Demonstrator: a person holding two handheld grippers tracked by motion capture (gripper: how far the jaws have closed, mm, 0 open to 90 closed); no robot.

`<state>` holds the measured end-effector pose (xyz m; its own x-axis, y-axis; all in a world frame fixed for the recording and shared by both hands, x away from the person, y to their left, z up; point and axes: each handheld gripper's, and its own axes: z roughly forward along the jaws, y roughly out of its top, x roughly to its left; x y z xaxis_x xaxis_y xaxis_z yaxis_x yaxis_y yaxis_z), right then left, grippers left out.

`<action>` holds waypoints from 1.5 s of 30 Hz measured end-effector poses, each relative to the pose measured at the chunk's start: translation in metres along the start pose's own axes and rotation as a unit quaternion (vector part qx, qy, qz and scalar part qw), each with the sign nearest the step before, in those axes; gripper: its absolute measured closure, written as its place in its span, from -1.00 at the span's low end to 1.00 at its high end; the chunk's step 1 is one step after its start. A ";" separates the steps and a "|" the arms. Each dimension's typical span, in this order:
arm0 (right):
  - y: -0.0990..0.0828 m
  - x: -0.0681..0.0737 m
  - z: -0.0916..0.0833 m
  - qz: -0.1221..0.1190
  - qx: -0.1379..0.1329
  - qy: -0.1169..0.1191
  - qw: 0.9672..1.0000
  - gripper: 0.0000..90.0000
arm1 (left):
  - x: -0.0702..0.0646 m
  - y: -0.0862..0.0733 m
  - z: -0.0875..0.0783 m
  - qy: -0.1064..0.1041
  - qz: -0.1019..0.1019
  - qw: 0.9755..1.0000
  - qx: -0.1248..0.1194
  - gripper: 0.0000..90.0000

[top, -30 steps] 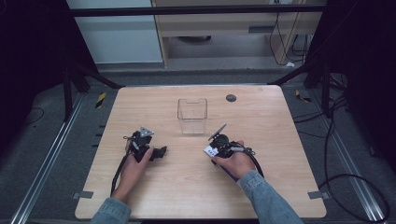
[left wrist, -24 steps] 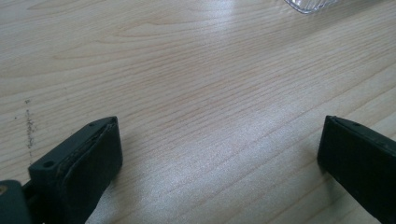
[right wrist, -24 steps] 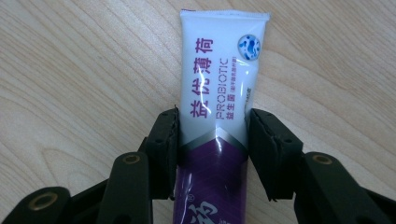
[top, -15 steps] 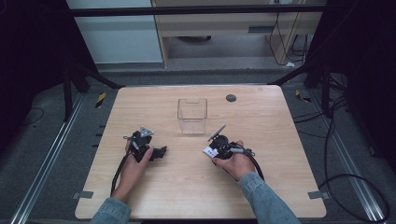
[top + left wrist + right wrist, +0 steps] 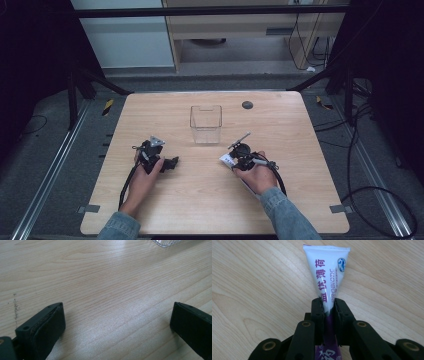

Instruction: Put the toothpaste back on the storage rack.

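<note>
A white and purple toothpaste tube (image 5: 325, 277) lies low over the wooden table, its flat crimped end pointing away from the camera. My right gripper (image 5: 328, 307) is shut on the tube's middle; from above, the right gripper (image 5: 235, 159) shows the tube's white end (image 5: 226, 159) sticking out to the left. My left gripper (image 5: 172, 162) rests on the table left of centre with its jaws wide apart and nothing between them; bare wood lies between its fingers (image 5: 45, 327). A clear plastic box (image 5: 205, 124) stands upright beyond both grippers.
A small dark round disc (image 5: 247, 105) sits near the table's far edge. A corner of the clear box (image 5: 167, 242) shows at the top of the left gripper view. Cables trail from both grippers toward the person's forearms.
</note>
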<state>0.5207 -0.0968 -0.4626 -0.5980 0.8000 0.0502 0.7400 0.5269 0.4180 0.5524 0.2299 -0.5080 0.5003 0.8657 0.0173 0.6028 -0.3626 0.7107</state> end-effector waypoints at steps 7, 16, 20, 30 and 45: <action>-0.005 -0.011 -0.020 0.021 -0.032 0.007 0.999 0.77 | 0.000 0.000 0.000 0.000 0.000 1.000 0.000 -1.00; -0.001 -0.024 -0.048 0.028 -0.060 -0.010 0.998 0.77 | 0.000 0.000 0.000 0.000 -0.001 1.000 -0.001 -1.00; -0.002 -0.027 -0.057 0.031 -0.091 -0.011 0.995 0.77 | 0.000 0.000 0.000 0.000 -0.001 1.000 0.000 -1.00; -0.002 -0.033 -0.067 0.043 -0.142 -0.015 0.989 0.77 | 0.000 0.000 0.000 0.000 -0.001 1.000 0.000 -1.00; 0.008 -0.021 -0.070 0.025 -0.205 -0.025 0.978 0.77 | 0.000 0.000 0.000 0.000 0.000 1.000 -0.001 -1.00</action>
<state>0.5177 -0.1294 -0.3963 -0.5411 0.8400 0.0399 0.5767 0.3361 0.7446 0.5524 0.2299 -0.5080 0.5008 0.8654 0.0176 0.6018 -0.3627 0.7115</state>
